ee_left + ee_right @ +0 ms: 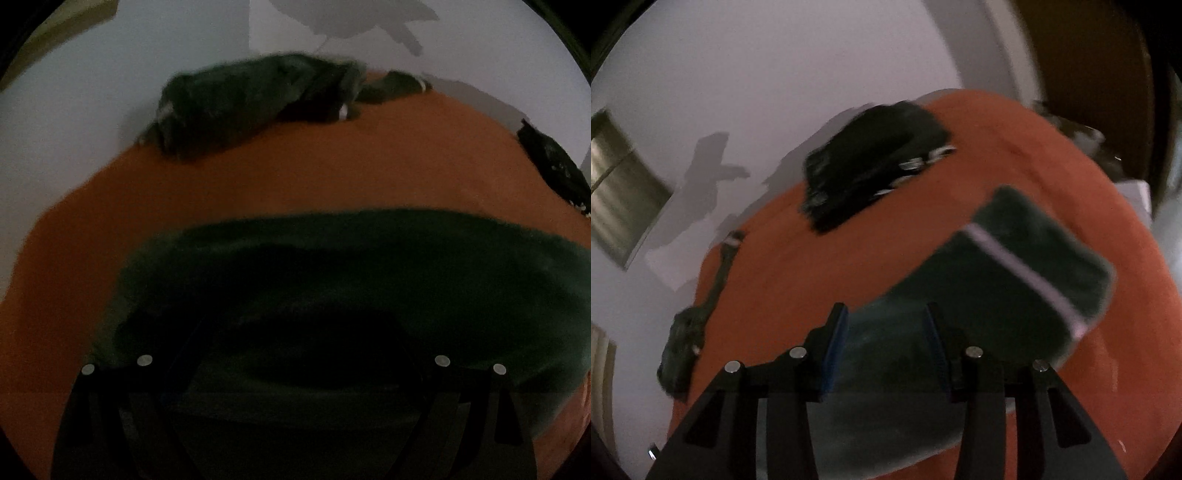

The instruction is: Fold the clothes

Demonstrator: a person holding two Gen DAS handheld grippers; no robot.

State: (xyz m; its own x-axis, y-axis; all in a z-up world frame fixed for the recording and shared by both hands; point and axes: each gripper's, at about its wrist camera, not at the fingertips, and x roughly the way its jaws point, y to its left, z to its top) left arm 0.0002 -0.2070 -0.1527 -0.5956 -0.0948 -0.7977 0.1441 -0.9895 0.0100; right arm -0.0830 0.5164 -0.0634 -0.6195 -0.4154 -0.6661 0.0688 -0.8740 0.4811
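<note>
A dark green garment (369, 266) lies folded on the orange surface (258, 177) right in front of my left gripper (295, 343). The left jaws stand wide apart over it, dark against the cloth, with nothing seen gripped. In the right wrist view the same green garment (1015, 266) shows a white stripe across it. My right gripper (886, 314) hovers above its near end. Its blue pads (834, 343) are apart and nothing is pinched between them.
A crumpled dark green garment (240, 99) lies at the far edge by the white wall, also at the left as the green heap (683, 343). A black garment (871, 173) rests further back, at the right edge in the left view (554, 170). Bare orange surface (783, 258) lies between.
</note>
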